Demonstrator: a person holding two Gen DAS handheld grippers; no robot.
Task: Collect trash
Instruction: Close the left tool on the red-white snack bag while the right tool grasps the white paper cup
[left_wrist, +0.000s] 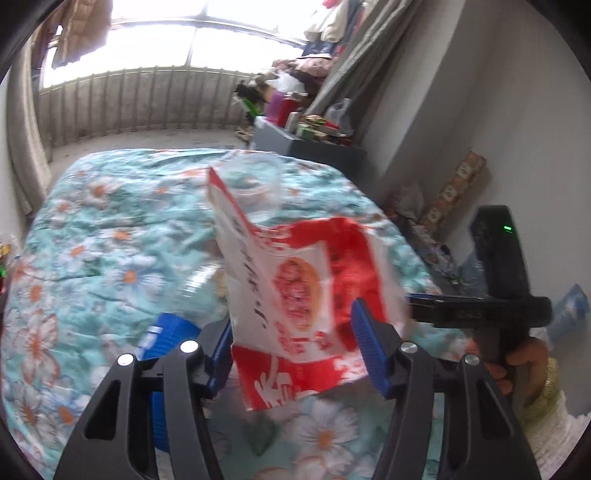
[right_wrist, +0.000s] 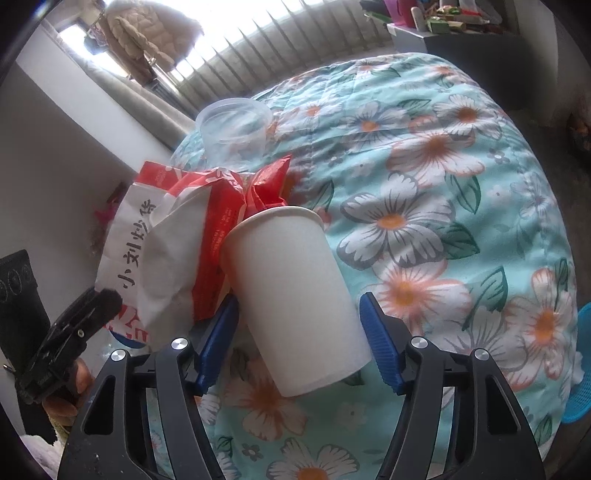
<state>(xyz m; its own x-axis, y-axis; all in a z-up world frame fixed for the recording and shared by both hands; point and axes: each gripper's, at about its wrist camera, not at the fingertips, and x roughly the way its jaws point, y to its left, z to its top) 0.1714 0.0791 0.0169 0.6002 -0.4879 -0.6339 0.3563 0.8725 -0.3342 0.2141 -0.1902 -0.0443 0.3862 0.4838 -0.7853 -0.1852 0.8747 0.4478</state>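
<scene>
A red and white paper food bag (left_wrist: 295, 291) stands between the blue pads of my left gripper (left_wrist: 291, 332); the jaws are wide and only the right pad seems to touch it. A white paper cup (right_wrist: 291, 295) lies tilted between the pads of my right gripper (right_wrist: 299, 332), which closes on its sides. The same bag (right_wrist: 177, 243) sits crumpled just left of the cup. A clear plastic tub (right_wrist: 234, 129) stands behind them on the floral quilt (right_wrist: 443, 184), and shows in the left wrist view (left_wrist: 255, 184). A clear plastic bottle (left_wrist: 199, 284) lies blurred to the bag's left.
A blue basket (left_wrist: 166, 369) sits under my left gripper's left finger, and its rim (right_wrist: 580, 369) shows at the right edge. The other gripper and hand (left_wrist: 498, 295) are at the right. A cluttered grey cabinet (left_wrist: 314, 140) stands beyond the bed.
</scene>
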